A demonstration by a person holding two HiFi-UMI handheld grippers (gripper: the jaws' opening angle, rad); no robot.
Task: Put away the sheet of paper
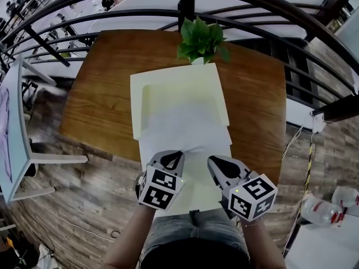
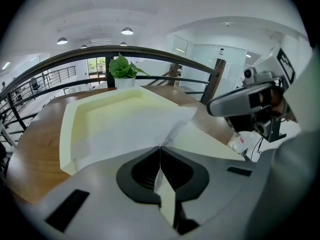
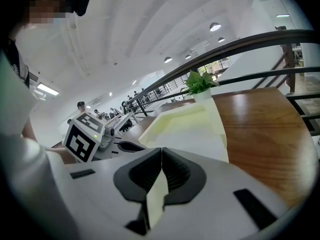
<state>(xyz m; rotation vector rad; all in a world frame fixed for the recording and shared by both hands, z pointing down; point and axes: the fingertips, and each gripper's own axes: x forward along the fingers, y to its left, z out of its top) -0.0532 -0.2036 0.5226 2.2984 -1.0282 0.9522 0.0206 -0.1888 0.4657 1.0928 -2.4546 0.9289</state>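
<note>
A white sheet of paper [image 1: 185, 129] lies with its far part in a shallow pale yellow tray [image 1: 138, 94] on the brown wooden table [image 1: 101, 94]. Its near end hangs over the table's front edge towards me. My left gripper [image 1: 174, 157] is shut on the sheet's near left part, and the paper creases up into the closed jaws [image 2: 160, 148]. My right gripper [image 1: 216, 161] is shut on the near right part; a pale strip of the sheet shows between its jaws [image 3: 161, 149]. The sheet [image 2: 130, 129] and the tray [image 2: 67, 134] fill the middle of the left gripper view.
A small potted plant [image 1: 201, 38] stands at the table's far edge behind the tray. A dark metal railing [image 1: 269, 7] curves round the table's far side. A white table [image 1: 14, 128] stands to the left, and plastic bottles [image 1: 322, 209] lie on the floor at the right.
</note>
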